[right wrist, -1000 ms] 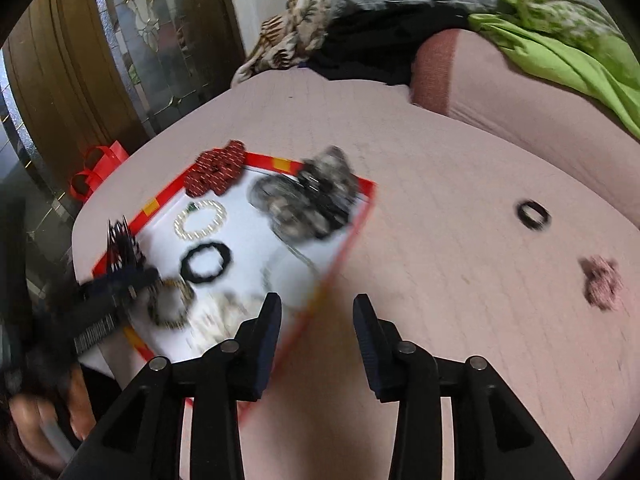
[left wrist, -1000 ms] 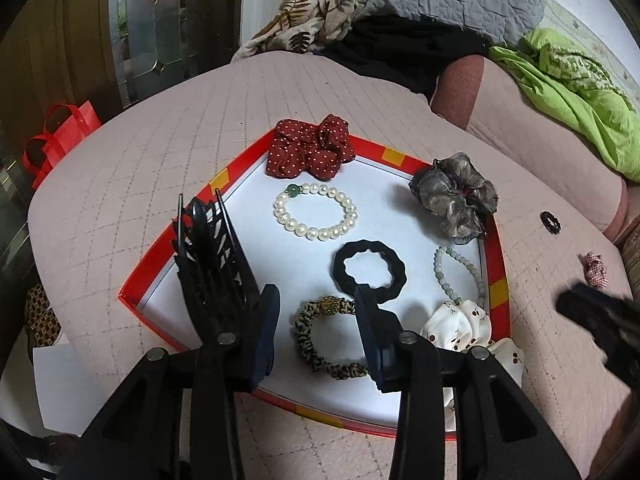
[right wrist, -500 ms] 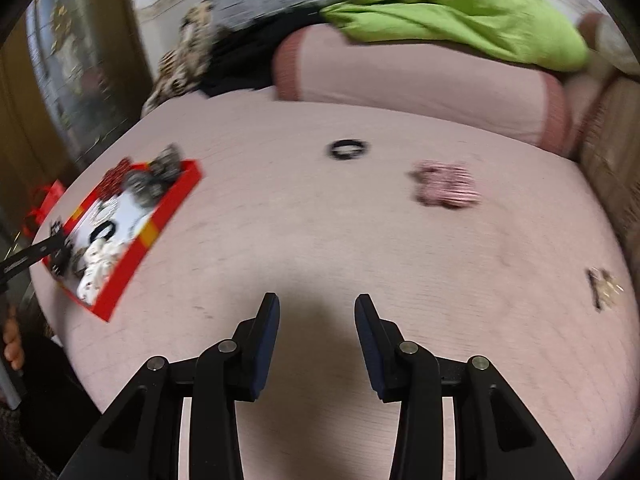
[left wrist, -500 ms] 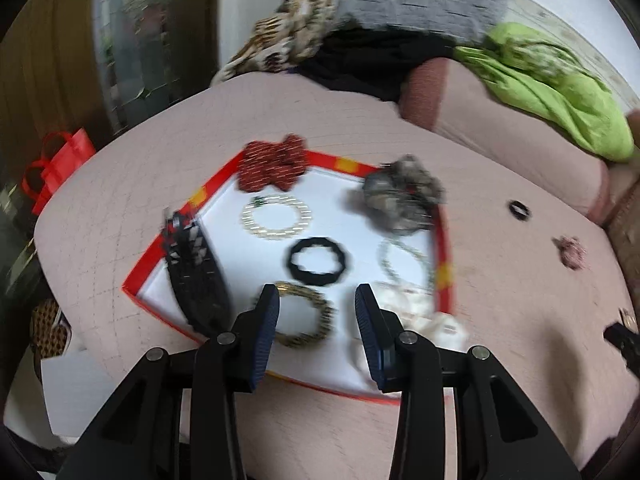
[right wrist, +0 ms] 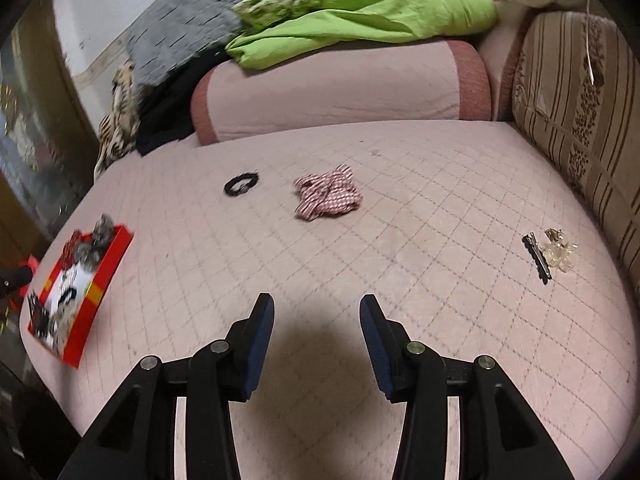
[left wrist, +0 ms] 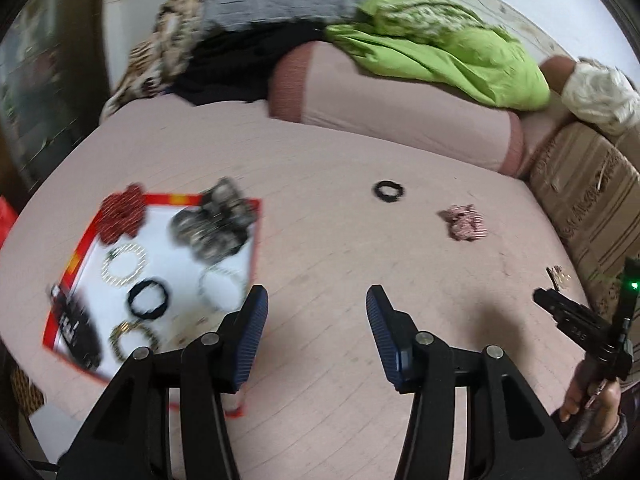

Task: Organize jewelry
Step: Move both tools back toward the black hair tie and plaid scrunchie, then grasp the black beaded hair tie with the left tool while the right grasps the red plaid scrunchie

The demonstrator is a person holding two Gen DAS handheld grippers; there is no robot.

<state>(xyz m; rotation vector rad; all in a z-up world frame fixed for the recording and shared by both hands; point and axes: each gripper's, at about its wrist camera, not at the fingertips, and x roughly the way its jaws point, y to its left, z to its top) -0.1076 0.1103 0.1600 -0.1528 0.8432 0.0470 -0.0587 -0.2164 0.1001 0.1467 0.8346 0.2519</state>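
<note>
The pink quilted bed is carrying everything. The red tray is sitting at its left, holding scrunchies and bracelets. A checked scrunchie, a black hair tie and a hair clip are lying loose, well apart. The left claw and right claw are hovering apart and empty, jaws just having been widening.

Red-rimmed tray of bracelets and scrunchies; black ring, checked scrunchie, clip apart on quilt.

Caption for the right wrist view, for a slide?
Open right hand-held gripper above quilted bed; checked scrunchie ahead.
</note>
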